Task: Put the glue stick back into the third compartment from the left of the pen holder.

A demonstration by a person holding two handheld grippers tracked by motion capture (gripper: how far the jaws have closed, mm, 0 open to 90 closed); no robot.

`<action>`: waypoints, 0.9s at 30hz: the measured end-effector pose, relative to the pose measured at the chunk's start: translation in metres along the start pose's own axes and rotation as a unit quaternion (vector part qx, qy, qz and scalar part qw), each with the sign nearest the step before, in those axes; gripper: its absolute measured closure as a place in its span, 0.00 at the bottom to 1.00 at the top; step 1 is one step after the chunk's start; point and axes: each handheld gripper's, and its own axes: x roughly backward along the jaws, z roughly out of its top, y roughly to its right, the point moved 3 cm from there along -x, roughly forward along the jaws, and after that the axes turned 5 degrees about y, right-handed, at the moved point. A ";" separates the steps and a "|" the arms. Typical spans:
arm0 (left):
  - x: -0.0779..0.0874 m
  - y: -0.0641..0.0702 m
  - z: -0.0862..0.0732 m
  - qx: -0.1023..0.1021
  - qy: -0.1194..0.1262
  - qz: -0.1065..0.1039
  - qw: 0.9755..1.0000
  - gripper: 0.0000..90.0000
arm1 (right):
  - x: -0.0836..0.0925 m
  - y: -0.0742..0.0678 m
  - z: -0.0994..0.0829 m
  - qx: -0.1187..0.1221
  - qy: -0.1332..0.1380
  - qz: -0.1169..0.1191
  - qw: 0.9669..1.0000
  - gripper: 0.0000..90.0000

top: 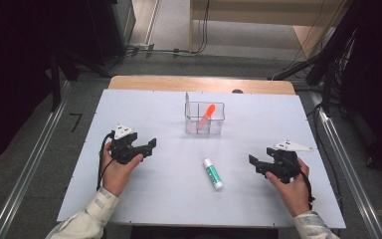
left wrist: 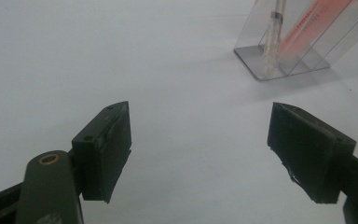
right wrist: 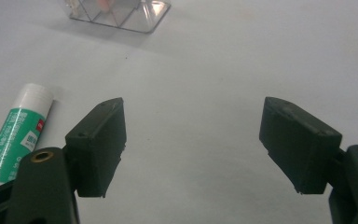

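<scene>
High view: both tongs rest low on the white table (top: 129, 199), one in each hand, neither carrying anything. Left tongs (top: 150, 145) are spread wide; right tongs (top: 253, 163) likewise, jaws parted with bare table between them in each gripper view.

Glue stick (top: 213, 174), white with a green label, lies flat on the table, ahead of and to the left of the right tongs, near but not touching. In the right gripper view it sits just outside the left jaw (right wrist: 14, 135), cap end pointing away.

Clear organiser (top: 205, 118) stands well beyond both tongs, up-table. An orange item (top: 207, 114) leans inside it; from the left gripper view there seems to be a thin clear pen too (left wrist: 274, 37), though the glare makes that unsure.

My read: pickup not yet begun; this is the approach stage. Next I'd swing the right tongs left to straddle the stick across its body, close, lift, then carry forward to a free compartment.
</scene>
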 end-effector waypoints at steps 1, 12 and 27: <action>0.000 0.000 0.000 0.000 0.000 0.000 1.000 0.25 | -0.001 -0.001 0.000 0.002 -0.001 0.001 1.000 0.24; -0.001 0.000 0.000 0.001 0.000 0.000 1.000 0.25 | -0.008 -0.017 0.001 0.016 -0.006 0.012 1.000 0.23; -0.001 -0.001 -0.001 0.002 0.000 0.000 1.000 0.25 | -0.019 -0.036 0.002 0.035 -0.015 0.028 0.999 0.21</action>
